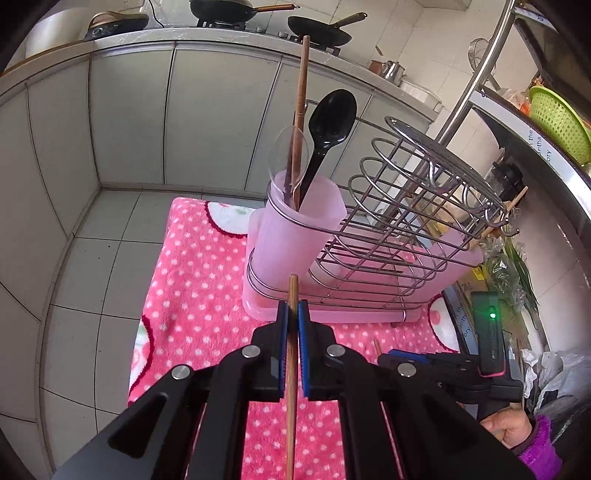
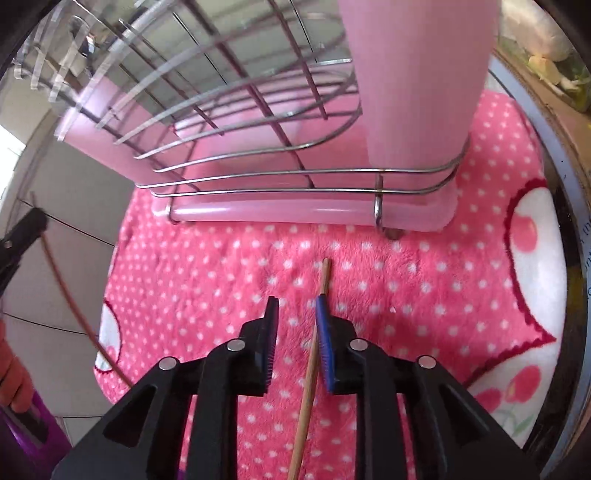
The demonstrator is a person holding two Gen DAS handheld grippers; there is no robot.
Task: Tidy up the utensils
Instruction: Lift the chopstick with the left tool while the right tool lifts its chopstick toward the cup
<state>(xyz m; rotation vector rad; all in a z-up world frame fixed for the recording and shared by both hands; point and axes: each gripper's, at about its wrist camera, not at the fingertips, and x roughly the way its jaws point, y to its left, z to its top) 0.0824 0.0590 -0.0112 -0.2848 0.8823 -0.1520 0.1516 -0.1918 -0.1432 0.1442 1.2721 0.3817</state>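
My left gripper [image 1: 293, 310] is shut on a brown wooden chopstick [image 1: 291, 369], held upright in front of the pink utensil cup [image 1: 295, 229]. In the cup stand a black spoon [image 1: 332, 118], a clear spoon [image 1: 288, 151] and another wooden stick [image 1: 302, 103]. The cup sits at the end of a wire dish rack [image 1: 406, 206] on a pink tray. My right gripper [image 2: 297, 301] is open low over the cloth. A second chopstick [image 2: 314, 354] lies between its jaws, close to the right blue pad [image 2: 325, 343]. In the right wrist view the left gripper [image 2: 26, 229] shows at the left edge.
The rack stands on a pink dotted cloth [image 2: 406, 277]. Tiled floor [image 1: 92, 277] and grey cabinets [image 1: 147, 110] lie beyond it, with pans [image 1: 221, 9] on the counter. A metal shelf post [image 1: 476, 70] and a green basket [image 1: 557, 118] are at the right.
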